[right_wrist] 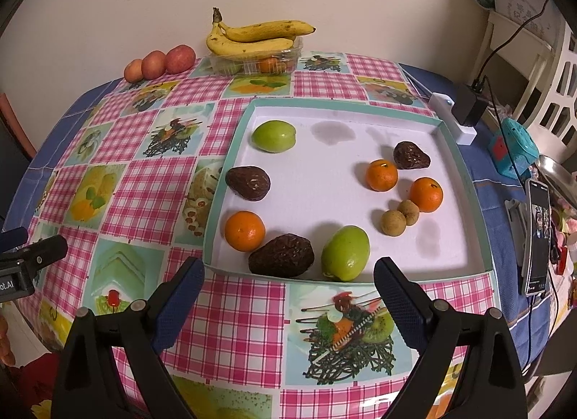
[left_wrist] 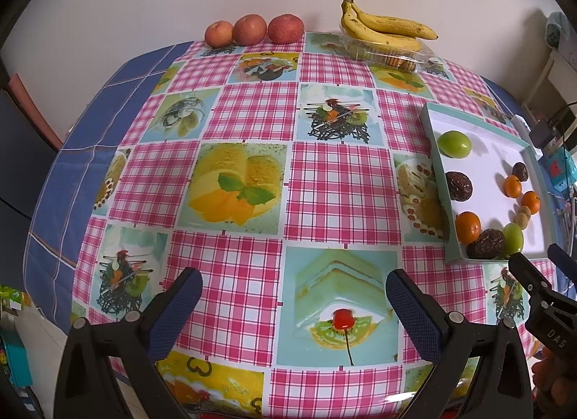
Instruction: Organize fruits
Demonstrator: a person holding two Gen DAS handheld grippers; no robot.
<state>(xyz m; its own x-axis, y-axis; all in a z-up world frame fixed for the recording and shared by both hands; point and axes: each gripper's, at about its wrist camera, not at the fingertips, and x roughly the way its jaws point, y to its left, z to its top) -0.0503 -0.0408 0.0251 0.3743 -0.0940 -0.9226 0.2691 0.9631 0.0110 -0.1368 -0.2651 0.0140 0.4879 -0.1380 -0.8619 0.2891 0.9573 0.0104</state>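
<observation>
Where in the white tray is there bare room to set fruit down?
The tray is bare through its middle and along the far edge right of the far green fruit. Crowded: near-left corner around the near avocado, and the right-side oranges.

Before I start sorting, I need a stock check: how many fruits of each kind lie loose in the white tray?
Green fruits: 2
Oranges: 3
Dark brown wrinkled fruits: 3
Small tan round fruits: 2
Total in the tray: 10
</observation>
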